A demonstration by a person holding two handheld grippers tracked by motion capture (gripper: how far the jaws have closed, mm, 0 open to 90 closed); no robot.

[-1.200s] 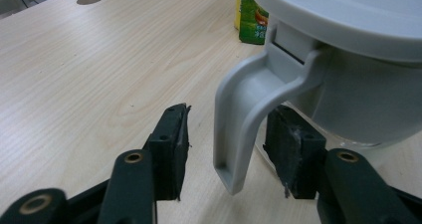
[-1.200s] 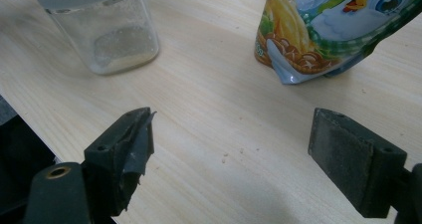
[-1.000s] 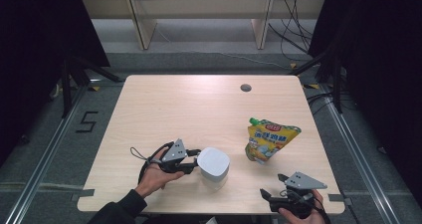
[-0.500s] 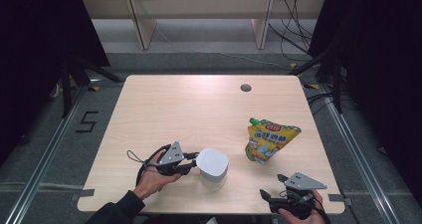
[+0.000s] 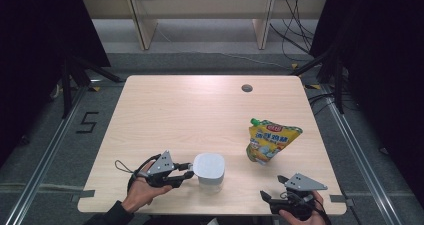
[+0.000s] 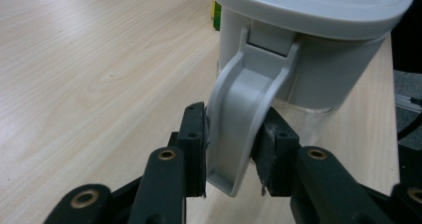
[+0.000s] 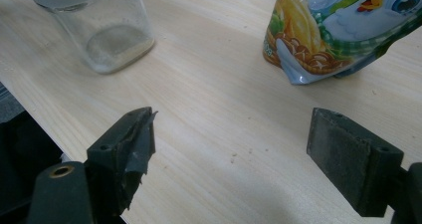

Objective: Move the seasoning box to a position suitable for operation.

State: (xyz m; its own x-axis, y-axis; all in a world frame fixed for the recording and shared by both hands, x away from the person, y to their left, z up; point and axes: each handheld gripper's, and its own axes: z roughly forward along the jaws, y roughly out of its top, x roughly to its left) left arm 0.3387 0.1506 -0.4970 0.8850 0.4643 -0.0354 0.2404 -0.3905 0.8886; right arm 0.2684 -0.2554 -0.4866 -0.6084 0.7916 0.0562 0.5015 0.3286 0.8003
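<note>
Item: grey-lidded jar [image 5: 209, 171], near desk [image 5: 200, 110] front edge. Its handle [image 6: 239, 119] points at left gripper [image 5: 188, 170], clamped between the jaws. Right gripper [image 5: 266, 199]: open, idle, well apart.

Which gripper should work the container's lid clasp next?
Left. The left gripper already has the container's grey clasp between its pads. The right gripper is open at the table edge, nearer the snack pouch.
</note>
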